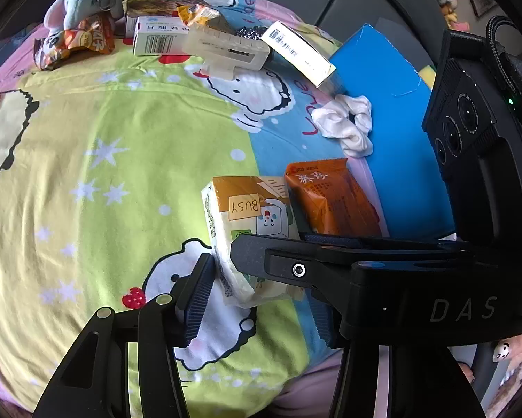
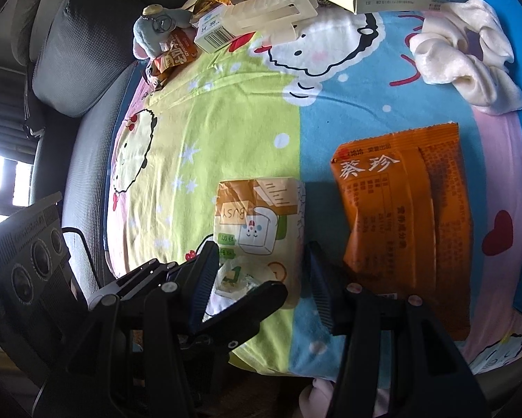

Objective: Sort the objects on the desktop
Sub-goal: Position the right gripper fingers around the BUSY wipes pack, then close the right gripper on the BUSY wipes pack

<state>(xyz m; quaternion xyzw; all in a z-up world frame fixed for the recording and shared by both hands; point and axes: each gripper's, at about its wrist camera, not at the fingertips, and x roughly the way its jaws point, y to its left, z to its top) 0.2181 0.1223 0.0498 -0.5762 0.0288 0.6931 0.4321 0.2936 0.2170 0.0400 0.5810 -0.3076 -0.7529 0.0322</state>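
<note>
A tissue pack marked "BUSY" (image 1: 241, 216) lies on the cartoon cloth, also in the right wrist view (image 2: 261, 223). An orange snack packet (image 1: 330, 198) lies just right of it (image 2: 403, 209). My left gripper (image 1: 257, 292) is open, its fingers either side of the pack's near end. My right gripper (image 2: 264, 285) is open too, straddling the same pack from the near side; its body crosses the left wrist view (image 1: 365, 264). Whether either touches the pack I cannot tell.
A blue box (image 1: 393, 132) lies at the right with a white scrunchie (image 1: 348, 122) on its edge. At the far end lie a plush elephant (image 1: 83, 0), snack packets (image 1: 76, 41), small cartons (image 1: 160, 36), a cream hair claw (image 1: 226, 48) and a barcoded box (image 1: 299, 52).
</note>
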